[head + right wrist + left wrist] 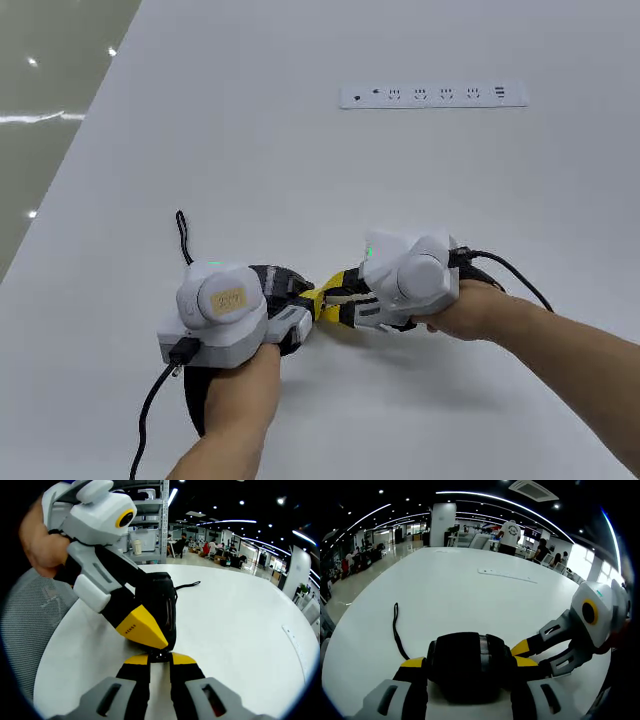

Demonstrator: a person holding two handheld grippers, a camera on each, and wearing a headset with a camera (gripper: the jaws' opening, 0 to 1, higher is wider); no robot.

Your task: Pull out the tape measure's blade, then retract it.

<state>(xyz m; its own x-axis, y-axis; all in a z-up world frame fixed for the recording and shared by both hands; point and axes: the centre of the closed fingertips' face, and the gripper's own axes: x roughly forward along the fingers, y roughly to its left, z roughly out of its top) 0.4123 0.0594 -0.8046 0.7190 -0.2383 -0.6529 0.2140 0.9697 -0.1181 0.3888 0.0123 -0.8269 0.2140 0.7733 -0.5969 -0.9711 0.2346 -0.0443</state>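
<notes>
Left gripper (469, 663) tight around tape measure (466, 652), right gripper (160, 660) tight on blade tip (160, 655).

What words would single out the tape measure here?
On the white workbench, well short of the power strip. The tape measure is the rounded black case clamped in the left gripper, a thin black cord trailing behind; the right gripper opposite is mainly white and yellow-tipped.

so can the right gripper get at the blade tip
Likely yes: the right gripper sits at the mouth of the tape measure, jaws closed on what looks like the tip, nothing between.
</notes>
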